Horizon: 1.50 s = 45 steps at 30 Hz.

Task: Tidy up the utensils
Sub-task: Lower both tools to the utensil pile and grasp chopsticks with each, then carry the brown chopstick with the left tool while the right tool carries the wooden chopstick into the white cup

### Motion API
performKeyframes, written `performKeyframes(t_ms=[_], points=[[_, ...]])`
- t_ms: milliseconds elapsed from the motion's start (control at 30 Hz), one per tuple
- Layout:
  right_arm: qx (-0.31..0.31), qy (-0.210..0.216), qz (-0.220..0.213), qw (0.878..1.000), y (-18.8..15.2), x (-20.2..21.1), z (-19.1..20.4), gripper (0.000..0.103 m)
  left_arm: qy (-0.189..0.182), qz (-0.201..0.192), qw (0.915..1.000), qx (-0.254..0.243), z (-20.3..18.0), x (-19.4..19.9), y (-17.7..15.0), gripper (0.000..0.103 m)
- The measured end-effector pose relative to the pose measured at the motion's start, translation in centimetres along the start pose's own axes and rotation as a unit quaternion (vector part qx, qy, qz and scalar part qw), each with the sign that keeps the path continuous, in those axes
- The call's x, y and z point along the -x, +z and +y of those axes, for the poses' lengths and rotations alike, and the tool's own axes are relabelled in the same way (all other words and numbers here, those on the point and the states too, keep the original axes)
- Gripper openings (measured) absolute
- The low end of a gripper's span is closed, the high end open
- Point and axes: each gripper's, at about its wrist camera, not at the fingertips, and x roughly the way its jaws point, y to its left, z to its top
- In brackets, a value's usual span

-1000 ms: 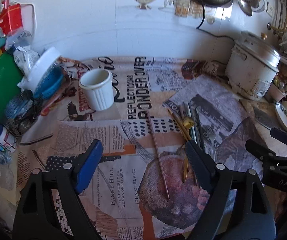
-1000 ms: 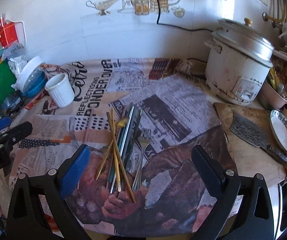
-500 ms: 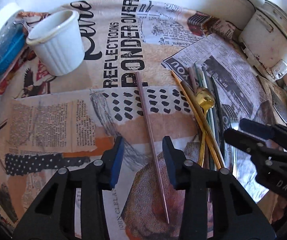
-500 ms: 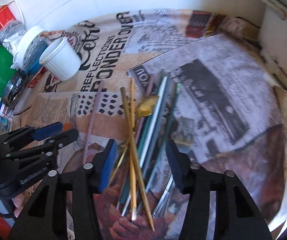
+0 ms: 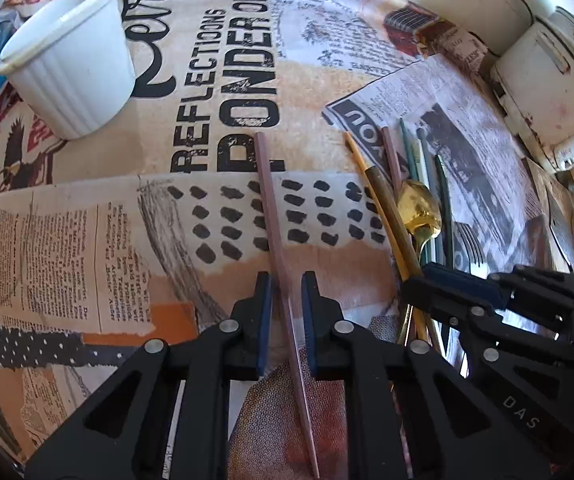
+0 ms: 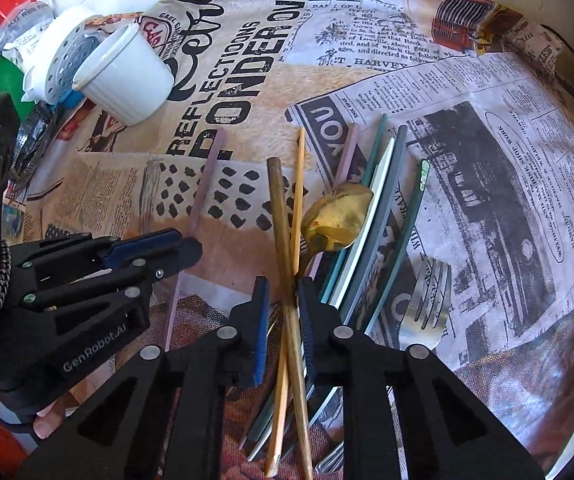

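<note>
Pink chopstick: lies apart; left gripper straddles it, jaws narrowed, not yet pinching.
Brown chopstick: crossing the pile; right gripper nearly closed around it.
White cup: likely destination.

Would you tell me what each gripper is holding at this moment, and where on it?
Neither has closed yet: left gripper straddles the pink chopstick mid-length; right gripper straddles the brown chopstick.

Left gripper: matte black plastic with triangular cut-outs, round silver screws along each finger and blue pads on the inner faces. Right gripper: same black build, silver screws and blue pads. Seen from across, one body reads "DAS" at lower right, the other "GenRobot.AI" at lower left, beside a braided black-and-white cord and bare fingertips.
</note>
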Motion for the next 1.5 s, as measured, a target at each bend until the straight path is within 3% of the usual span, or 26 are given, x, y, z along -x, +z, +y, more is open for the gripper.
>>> performKeyframes(t_ms=[200, 400, 567, 867, 1100, 1333, 1500], points=[[-0.008, 0.014, 0.004, 1.000, 0.0, -0.3, -0.2, 0.008, 0.009, 0.010, 0.9999, -0.001, -0.3, -0.4, 0.5, 0.005], [-0.018, 0.014, -0.010, 1.000, -0.2, 0.6, -0.6, 0.007, -0.014, 0.032, 0.9994, -0.008, 0.2, -0.9, 1.4, 0.004], [-0.023, 0.009, -0.036, 0.999, -0.1, 2.4, -1.1, 0.007, -0.011, 0.031, 0.9994, -0.012, 0.3, -0.2, 1.3, 0.003], [-0.020, 0.004, -0.096, 0.995, 0.7, 6.3, -1.3, 0.007, 0.010, -0.042, 0.9988, -0.023, -1.2, 4.6, 1.8, 0.003], [0.005, 0.025, -0.144, 0.989, 2.4, 9.5, -0.5, 0.007, 0.030, -0.117, 0.9926, 0.003, -1.3, 9.3, 2.4, 0.003], [0.044, 0.045, -0.188, 0.980, 4.4, 12.4, 1.3, 0.007, 0.042, -0.195, 0.9791, 0.041, -0.2, 14.5, 3.3, 0.003], [0.063, 0.057, -0.217, 0.972, 5.9, 13.9, 3.2, 0.007, 0.053, -0.251, 0.9650, 0.053, 1.2, 18.3, 3.9, 0.003]])
